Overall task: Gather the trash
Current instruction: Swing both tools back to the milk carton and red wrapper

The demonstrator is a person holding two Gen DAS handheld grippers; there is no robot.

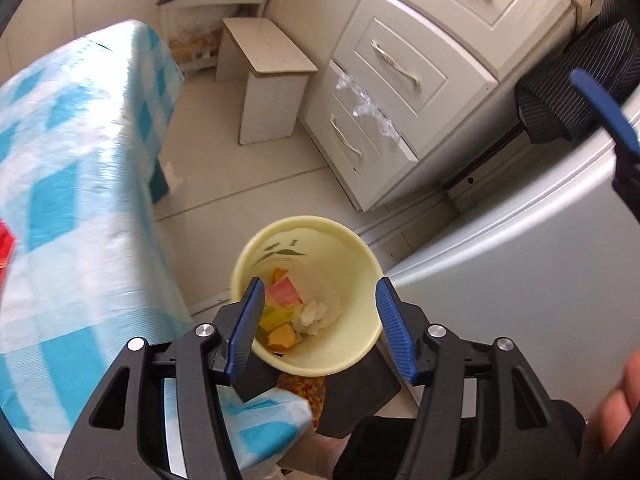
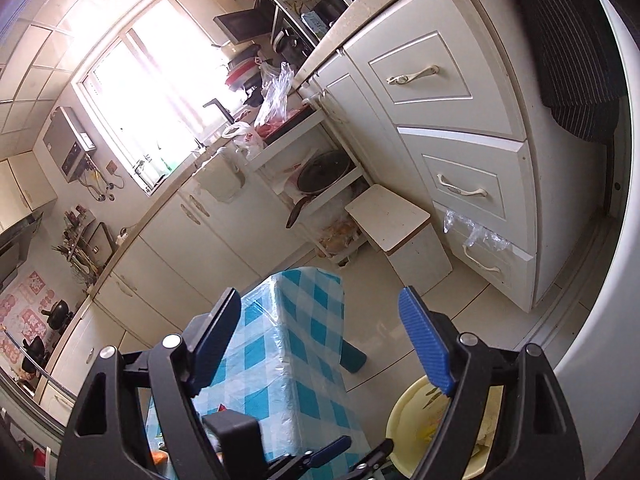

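1. Left gripper [image 1: 320,320]: jaws apart, hanging over the mouth of a pale yellow bin [image 1: 308,304]. Nothing sits between the pads. No earlier frame, so nothing on motion.
2. Left pad sits over the bin's near-left rim, right pad just outside its right rim. Can't tell whether either touches the plastic.
3. Bin stands on the tiled floor [image 1: 240,176], just beside the corner of the table covered in a blue-and-white checked cloth [image 1: 80,184], with a grey-white appliance front [image 1: 520,280] on its other side.
4. Trash already in the bin: a pink-striped wrapper [image 1: 284,292], yellow and orange wrappers [image 1: 282,334], and a crumpled white tissue [image 1: 314,314]. All at the bottom.
5. Right gripper [image 2: 320,340]: released, jaws wide, empty. It's aimed across the table's far end toward the cabinets.
6. Right wrist view shows the same bin at its lower right, partly behind the right finger [image 2: 426,344].
7. In the left view, one blue finger of the right gripper shows at the right edge, above the appliance.
8. Surroundings: white drawer unit [image 1: 400,64] with clear plastic film on its lowest drawer, small white stool [image 1: 272,80] beside it.
9. Red item at the far left table edge, too cropped to identify.
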